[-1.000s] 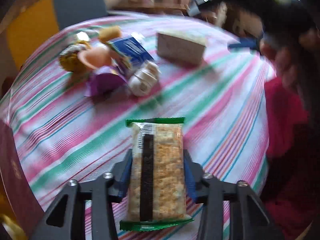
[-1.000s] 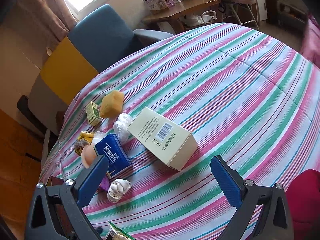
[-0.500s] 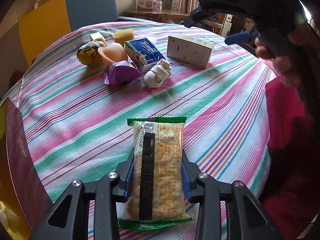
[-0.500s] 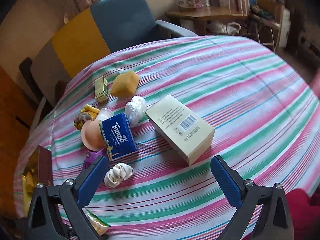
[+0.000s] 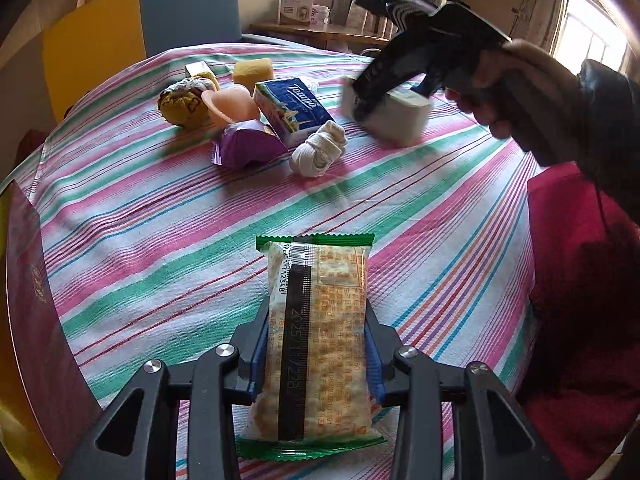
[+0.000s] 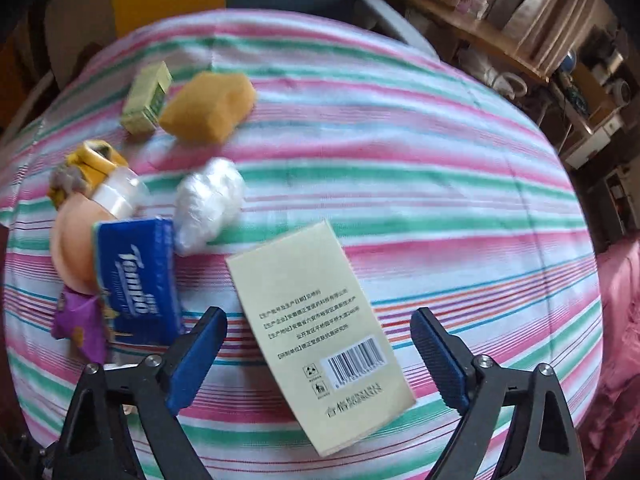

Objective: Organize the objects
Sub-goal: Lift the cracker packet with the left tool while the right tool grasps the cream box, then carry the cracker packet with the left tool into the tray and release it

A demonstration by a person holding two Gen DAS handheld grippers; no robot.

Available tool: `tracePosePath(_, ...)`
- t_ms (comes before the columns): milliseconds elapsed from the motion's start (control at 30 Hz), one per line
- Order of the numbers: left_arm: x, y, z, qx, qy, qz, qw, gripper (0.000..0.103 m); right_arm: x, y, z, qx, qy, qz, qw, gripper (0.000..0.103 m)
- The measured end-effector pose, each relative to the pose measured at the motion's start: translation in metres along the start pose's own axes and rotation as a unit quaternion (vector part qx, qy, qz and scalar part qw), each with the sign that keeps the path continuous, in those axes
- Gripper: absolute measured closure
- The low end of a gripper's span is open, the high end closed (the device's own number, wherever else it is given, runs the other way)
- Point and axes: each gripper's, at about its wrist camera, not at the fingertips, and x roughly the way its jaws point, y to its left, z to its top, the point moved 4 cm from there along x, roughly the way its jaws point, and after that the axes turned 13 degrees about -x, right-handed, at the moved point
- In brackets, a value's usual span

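We see the left gripper (image 5: 316, 344) clamped on a cracker packet (image 5: 316, 340) above the striped tablecloth (image 5: 160, 220). The right gripper (image 6: 318, 344) straddles the cream box (image 6: 316, 332) on the cloth; its jaws have just been closing, pads clear of it.

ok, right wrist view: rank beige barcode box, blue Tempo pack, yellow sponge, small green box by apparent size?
1. beige barcode box, nearest the lens, so inflated
2. blue Tempo pack
3. yellow sponge
4. small green box
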Motion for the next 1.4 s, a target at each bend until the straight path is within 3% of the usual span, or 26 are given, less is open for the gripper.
tracePosePath(67, 0.000, 0.000, 0.000, -0.001, -0.001, 0.000, 1.0000, 0.063, 0.006, 0.002, -0.008, 0.021, 0.008, 0.020, 1.000, 0.053)
tracePosePath(267, -0.002, -0.001, -0.002, 0.000, -0.005, 0.002, 1.0000, 0.064, -0.003, 0.020, -0.034, 0.016, -0.047, 0.037, 0.998, 0.053)
tracePosePath(500, -0.013, 0.000, -0.002, -0.010, -0.002, -0.001, 0.9999, 0.065, -0.003, 0.013, -0.040, 0.024, -0.056, 0.043, 0.997, 0.052)
tracePosePath(667, -0.058, 0.005, 0.001, -0.024, -0.030, -0.022, 0.9990, 0.065, -0.004, 0.011, -0.041, 0.024, -0.060, 0.044, 0.997, 0.052)
tracePosePath(800, -0.111, 0.030, 0.004, -0.056, -0.061, -0.014, 0.9965, 0.065, -0.005, 0.010, -0.042, 0.016, -0.063, 0.038, 0.997, 0.052)
tracePosePath(967, -0.164, 0.119, -0.008, -0.167, -0.048, 0.040, 0.9839, 0.065, -0.001, 0.017, -0.040, 0.011, -0.063, 0.031, 0.997, 0.052)
tracePosePath(1067, -0.186, 0.179, -0.030, -0.235, -0.027, 0.079, 0.9683, 0.065, 0.003, 0.017, -0.039, 0.010, -0.062, 0.029, 0.998, 0.052)
tracePosePath(1167, -0.195, 0.223, -0.049, -0.271, -0.006, 0.126, 0.9543, 0.065, 0.005, 0.015, -0.036, 0.007, -0.061, 0.026, 0.998, 0.052)
tracePosePath(1267, -0.188, 0.250, -0.061, -0.303, 0.028, 0.114, 0.9458, 0.065, 0.003, 0.021, -0.037, 0.005, -0.061, 0.022, 0.998, 0.052)
tracePosePath(1400, -0.161, 0.262, -0.070, -0.302, 0.070, 0.115, 0.9437, 0.065, 0.003, 0.022, -0.037, 0.006, -0.061, 0.021, 0.998, 0.052)
